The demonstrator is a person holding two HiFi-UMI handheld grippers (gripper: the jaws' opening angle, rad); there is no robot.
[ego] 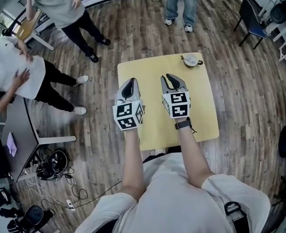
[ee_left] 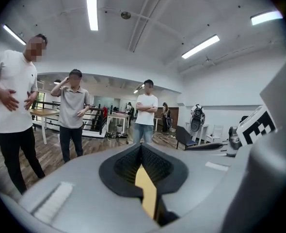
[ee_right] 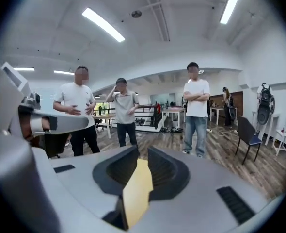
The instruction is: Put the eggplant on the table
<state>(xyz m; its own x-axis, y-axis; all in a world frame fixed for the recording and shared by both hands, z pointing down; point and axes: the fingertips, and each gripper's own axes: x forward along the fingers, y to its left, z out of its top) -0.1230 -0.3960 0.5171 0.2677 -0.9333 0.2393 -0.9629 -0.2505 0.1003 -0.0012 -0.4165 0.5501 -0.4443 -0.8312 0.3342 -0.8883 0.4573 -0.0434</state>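
At the left and top of the head view, bystanders (ego: 60,8) are standing well back on the wooden floor, apparently only watching.

The left gripper (ego: 130,81) is hovering over the left part of the yellow tabletop (ego: 206,110). In the left gripper view (ee_left: 141,147) its jaws are meeting at the tips with nothing between them, so it is likely waiting with no part to play.

Just to its right, the right gripper (ego: 174,78) is hanging beside it. In the right gripper view (ee_right: 142,154) its jaws are standing a narrow slit apart and are gripping nothing, with only yellow tabletop showing through the gap.

Neither gripper is carrying the eggplant. Alone at the upper right corner of the tabletop sits a small round pale thing (ego: 191,59) with a dark bit. It is too small to tell whether that is the eggplant, so I judge the placing is either done or not begun.
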